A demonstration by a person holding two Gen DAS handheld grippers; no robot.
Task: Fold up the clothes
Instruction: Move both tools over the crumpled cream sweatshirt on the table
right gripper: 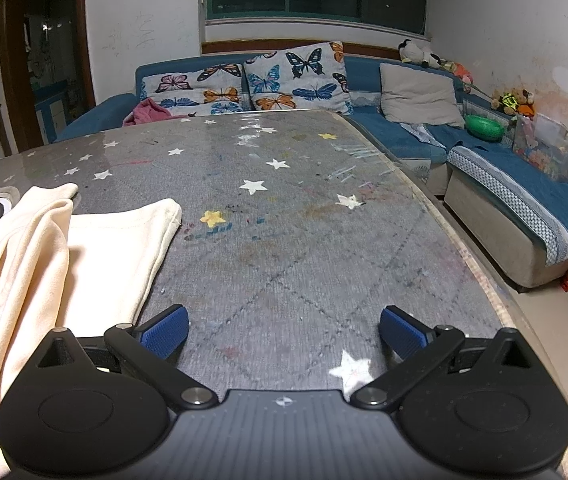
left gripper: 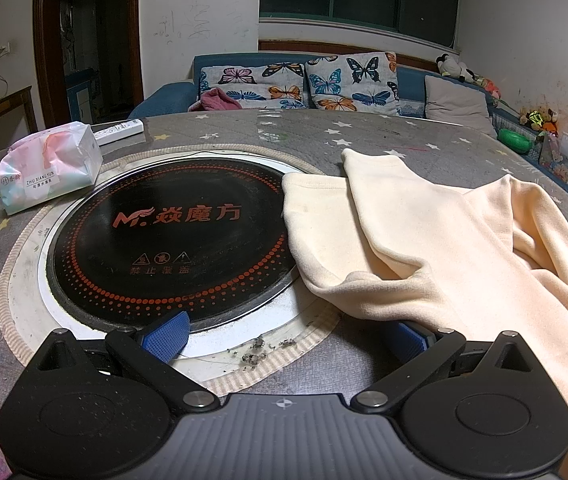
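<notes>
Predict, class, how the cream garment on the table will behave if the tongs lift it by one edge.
The cream garment already lies in soft folds, so it would probably droop limply. It looks thin and likely light. Its part overlapping the black round hob might drag across.

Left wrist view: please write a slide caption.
Open left gripper hovers beside cream garment near the round cooktop.
</notes>
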